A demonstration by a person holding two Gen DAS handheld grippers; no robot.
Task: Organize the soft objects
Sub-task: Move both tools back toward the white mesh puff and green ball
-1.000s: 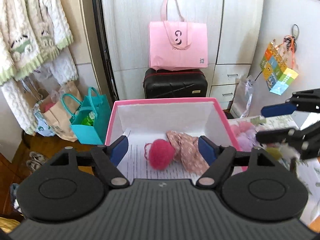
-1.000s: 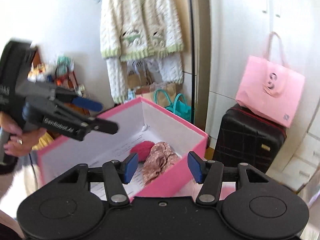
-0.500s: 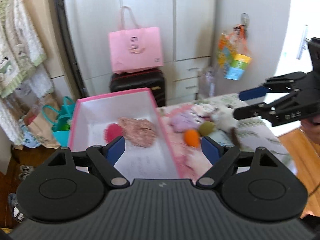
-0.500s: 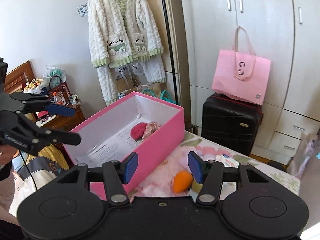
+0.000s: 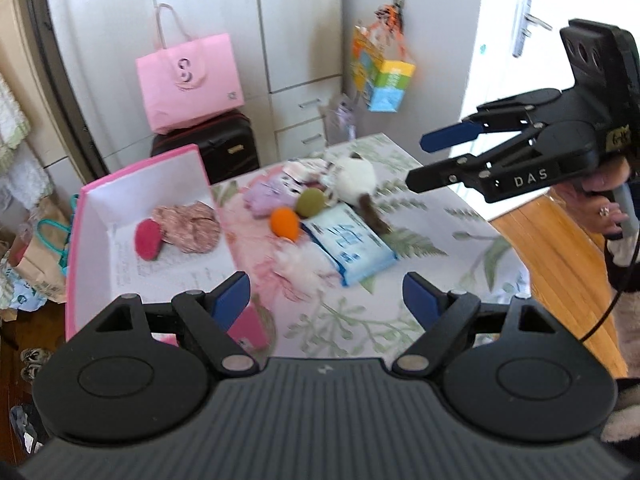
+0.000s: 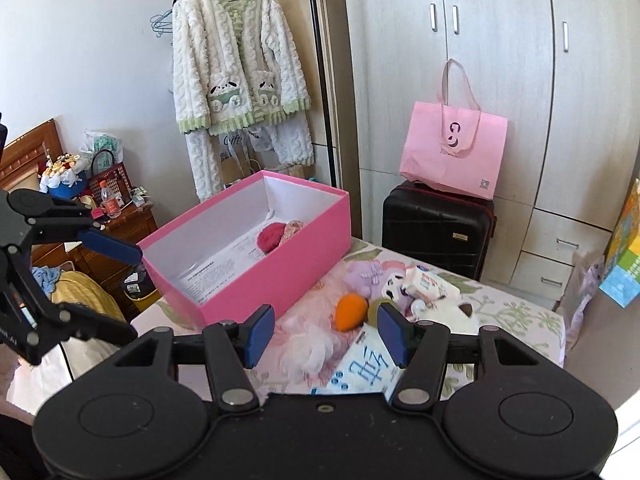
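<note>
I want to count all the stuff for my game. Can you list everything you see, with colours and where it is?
box: 1, pink, on table's left
ball: 1, red, in box
cloth: 1, pink floral, in box
sponges: 2, orange and green, on table
wipes pack: 1, blue-white, on table
plush cat: 1, white, far on table
tote bag: 1, pink, on suitcase
suitcase: 1, black, by wardrobe
cardigan: 1, cream-green, hanging
left gripper: open, empty
right gripper: open, empty
</note>
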